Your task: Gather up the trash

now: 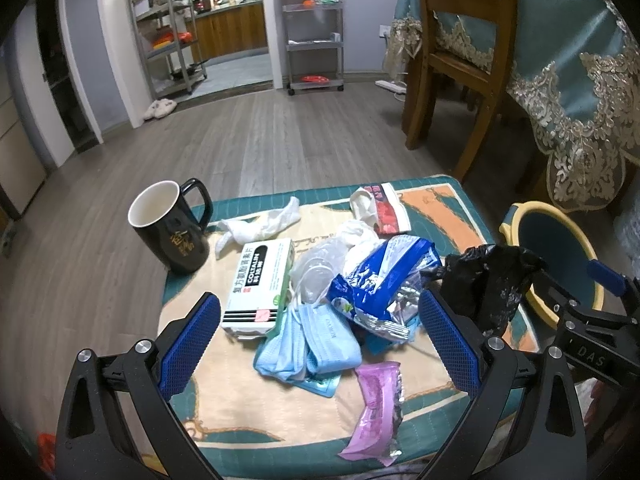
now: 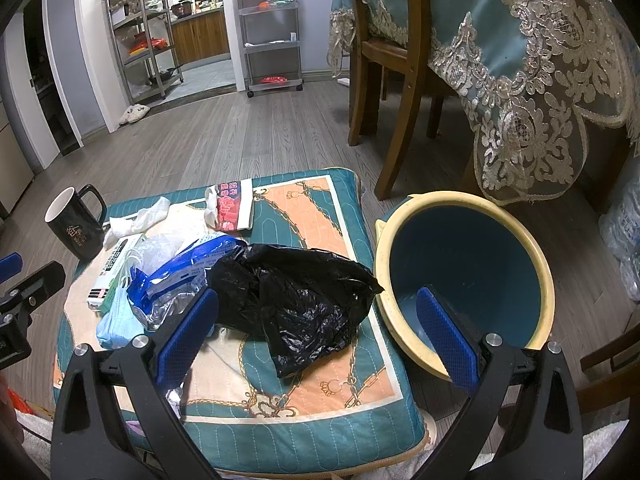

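The black bag lies on the cushion, right beside the bin. It looks light, soft and crinkly — pinch a bunched fold. Both grippers, left and right, are wide apart — holding nothing.

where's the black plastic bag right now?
The black plastic bag lies crumpled on the cushion, right of the blue wrapper and just left of the bin, ahead of the open right gripper.

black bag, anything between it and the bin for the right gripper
Nothing visible. The black bag lies on the cushion between the open right gripper's fingers, and the bin sits right beside the cushion edge, mouth open.
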